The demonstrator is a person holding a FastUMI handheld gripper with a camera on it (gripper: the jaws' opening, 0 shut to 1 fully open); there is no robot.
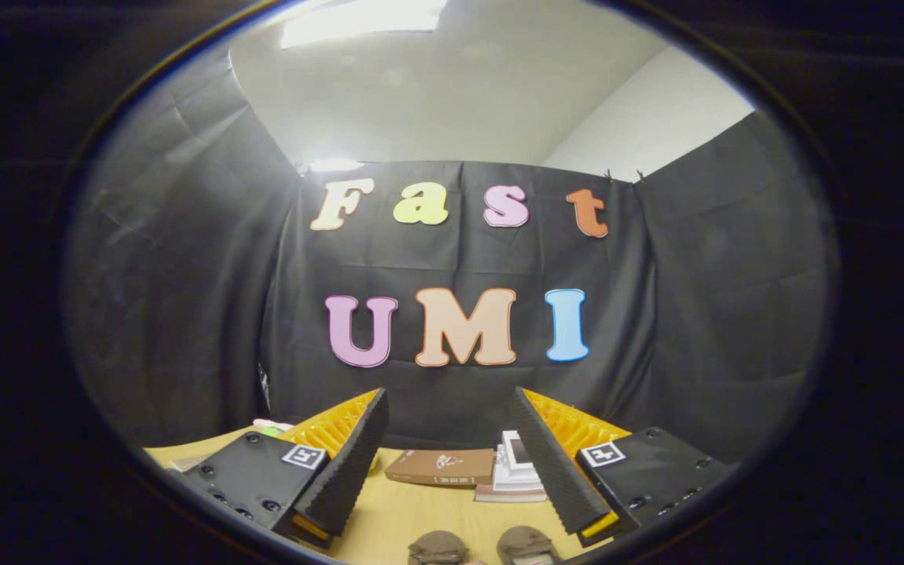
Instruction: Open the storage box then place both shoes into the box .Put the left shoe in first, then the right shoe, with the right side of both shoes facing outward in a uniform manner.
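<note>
Shoes (483, 547) are lying side by side on the table (413, 510), just below the hand-held gripper (450, 463), whose fingers are standing wide open.

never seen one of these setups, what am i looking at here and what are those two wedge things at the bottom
This is a handheld gripper that a person carries; there is no robot arm. The camera rides on it and looks forward, with a fisheye lens that bends the scene.

The two wedge shapes are its fingers, standing apart and holding nothing.

Beyond them is a wooden table inside a booth walled with black cloth. On the table, between and past the fingers, lie a brown book and a small stack of pale books. Nearest the camera are the tops of two brown shoes, side by side, not touched by the fingers.
</note>
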